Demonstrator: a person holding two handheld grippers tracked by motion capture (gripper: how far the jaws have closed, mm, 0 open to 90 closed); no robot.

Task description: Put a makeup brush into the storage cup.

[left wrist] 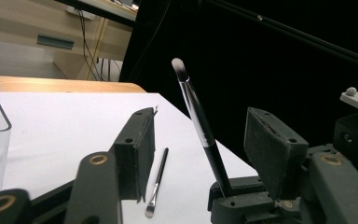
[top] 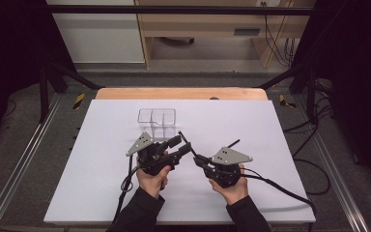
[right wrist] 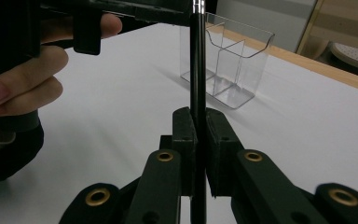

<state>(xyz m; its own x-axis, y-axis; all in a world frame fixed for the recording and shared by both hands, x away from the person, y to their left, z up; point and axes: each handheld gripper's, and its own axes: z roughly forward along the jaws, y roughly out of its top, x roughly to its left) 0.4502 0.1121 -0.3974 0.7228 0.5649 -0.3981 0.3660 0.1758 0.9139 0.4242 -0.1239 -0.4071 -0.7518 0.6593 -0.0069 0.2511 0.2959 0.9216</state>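
Near the person's edge of the white surface (top: 101, 183), the right gripper (top: 200, 160) has its jaws clamped together on the black handle of a makeup brush (left wrist: 196, 116), which stands up from them, silver ferrule and pale-tipped bristles uppermost. The left gripper (top: 183, 145), beside it, has its jaws apart on either side of that brush, pads not pressing it. A second, thinner brush (left wrist: 157, 183) lies flat on the surface. Farther back stands a clear divided organiser (top: 156, 122). Beyond are the wooden table edge, grey floor, a pale wooden desk and trailing cables.
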